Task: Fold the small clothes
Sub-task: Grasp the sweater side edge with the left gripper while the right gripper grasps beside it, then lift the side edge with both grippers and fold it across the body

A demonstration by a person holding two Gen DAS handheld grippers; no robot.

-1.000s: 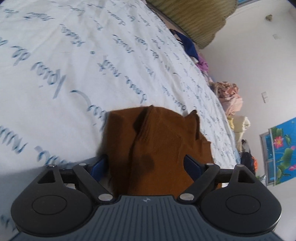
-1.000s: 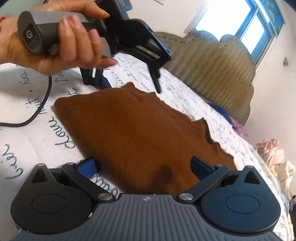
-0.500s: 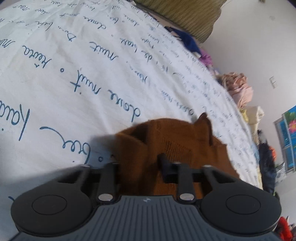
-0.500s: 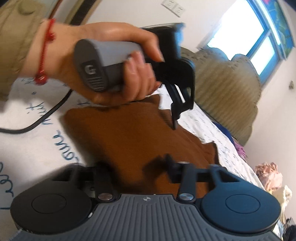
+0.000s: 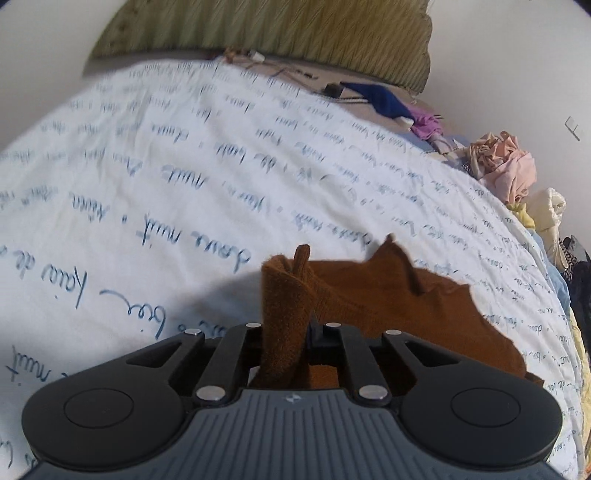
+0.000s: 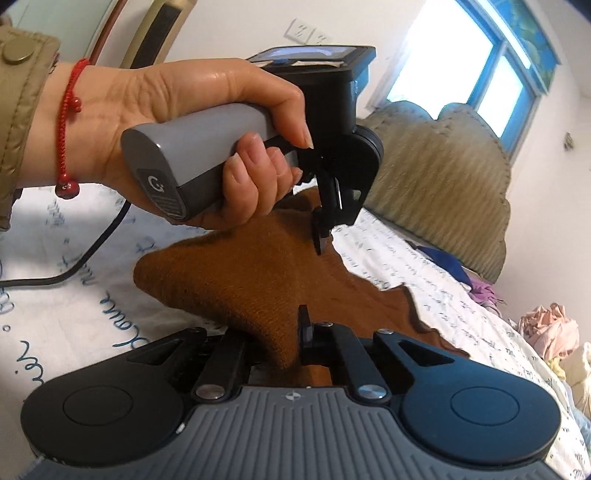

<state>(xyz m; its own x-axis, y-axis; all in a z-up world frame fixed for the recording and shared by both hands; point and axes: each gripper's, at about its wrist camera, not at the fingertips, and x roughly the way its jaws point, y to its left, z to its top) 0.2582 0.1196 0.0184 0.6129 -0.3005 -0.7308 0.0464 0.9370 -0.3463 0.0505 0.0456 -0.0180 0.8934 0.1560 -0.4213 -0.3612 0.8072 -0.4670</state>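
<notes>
A small brown knit garment lies on the white bedsheet with blue script. My left gripper is shut on one edge of it, and the pinched cloth stands up in a fold. In the right wrist view the same garment is lifted between both grippers. My right gripper is shut on its near edge. The left gripper, held in a hand, is shut on the far edge there.
A padded headboard stands at the far end of the bed. Blue and purple clothes and a pink crumpled pile lie along the right side. A black cable runs over the sheet at left. A window is behind.
Both grippers were open around the garment's edges a second ago. They have shut on the cloth and raised the gripped edges off the sheet.
</notes>
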